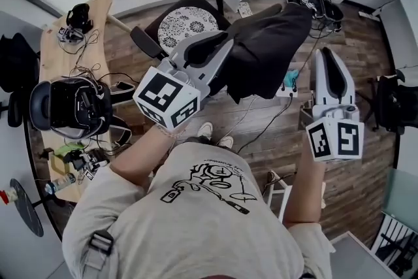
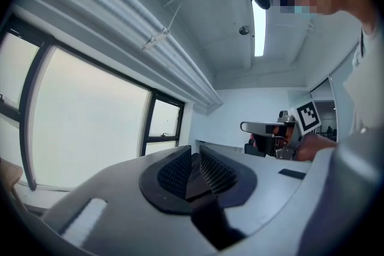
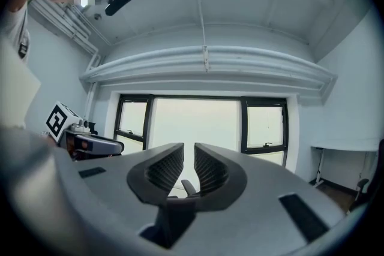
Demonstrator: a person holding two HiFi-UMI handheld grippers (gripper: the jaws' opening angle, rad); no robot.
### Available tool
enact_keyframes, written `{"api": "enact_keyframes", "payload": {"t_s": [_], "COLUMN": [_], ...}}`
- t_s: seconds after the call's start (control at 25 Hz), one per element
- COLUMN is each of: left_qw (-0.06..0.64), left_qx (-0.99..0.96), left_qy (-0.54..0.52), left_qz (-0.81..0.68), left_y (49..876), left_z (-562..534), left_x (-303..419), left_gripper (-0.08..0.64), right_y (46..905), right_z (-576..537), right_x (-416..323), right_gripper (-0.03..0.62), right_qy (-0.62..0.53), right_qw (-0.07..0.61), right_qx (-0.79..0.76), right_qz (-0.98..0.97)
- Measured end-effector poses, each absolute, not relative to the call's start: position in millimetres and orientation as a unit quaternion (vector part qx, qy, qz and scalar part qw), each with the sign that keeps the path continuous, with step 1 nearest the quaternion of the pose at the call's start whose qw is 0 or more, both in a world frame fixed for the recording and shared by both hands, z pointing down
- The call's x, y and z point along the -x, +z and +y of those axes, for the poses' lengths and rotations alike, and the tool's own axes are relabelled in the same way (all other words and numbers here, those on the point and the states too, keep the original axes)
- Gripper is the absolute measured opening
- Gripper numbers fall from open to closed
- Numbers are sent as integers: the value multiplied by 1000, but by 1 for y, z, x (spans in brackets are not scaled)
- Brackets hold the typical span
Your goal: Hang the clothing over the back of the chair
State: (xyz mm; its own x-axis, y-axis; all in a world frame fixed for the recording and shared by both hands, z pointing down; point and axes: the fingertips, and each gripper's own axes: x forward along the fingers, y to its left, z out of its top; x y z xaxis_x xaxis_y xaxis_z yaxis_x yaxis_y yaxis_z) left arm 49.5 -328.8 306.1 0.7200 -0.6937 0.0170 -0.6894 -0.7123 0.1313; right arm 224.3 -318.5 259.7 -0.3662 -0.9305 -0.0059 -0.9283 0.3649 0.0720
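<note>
A black garment [image 1: 268, 52] hangs in the air over the wooden floor, bunched at my left gripper [image 1: 228, 44]. That gripper is shut on it: dark cloth [image 2: 193, 180] fills the slit between its pads in the left gripper view. My right gripper [image 1: 326, 54] is held beside the garment's right edge and apart from it. Its jaws [image 3: 188, 162] stand a narrow slit apart, with window light showing through and nothing between them. The office chair [image 1: 189, 24], with a patterned white seat and black armrests, stands beyond the garment. I cannot make out its back.
A wooden desk [image 1: 55, 42] on the left carries a black headset [image 1: 72, 104], cables and small gear. A second black chair [image 1: 320, 3] stands at the upper right, a power strip [image 1: 289, 83] with cords lies on the floor, and a dark bag [image 1: 392, 101] sits at the right.
</note>
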Motion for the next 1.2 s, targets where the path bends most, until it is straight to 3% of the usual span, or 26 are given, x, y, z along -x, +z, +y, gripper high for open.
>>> {"api": "enact_keyframes", "payload": {"t_s": [1.2], "left_qw": [94], "left_qx": [-933], "left_qy": [-5], "left_qz": [-346], "left_y": [348], "left_z": [-244], "left_x": [-64], "left_gripper": [41], "right_y": [304], "right_z": [-222], "right_x": [-156], "right_gripper": [25], "right_qy": [16], "right_qw": [7], "right_qx": [-522], "right_qz": [-853]}}
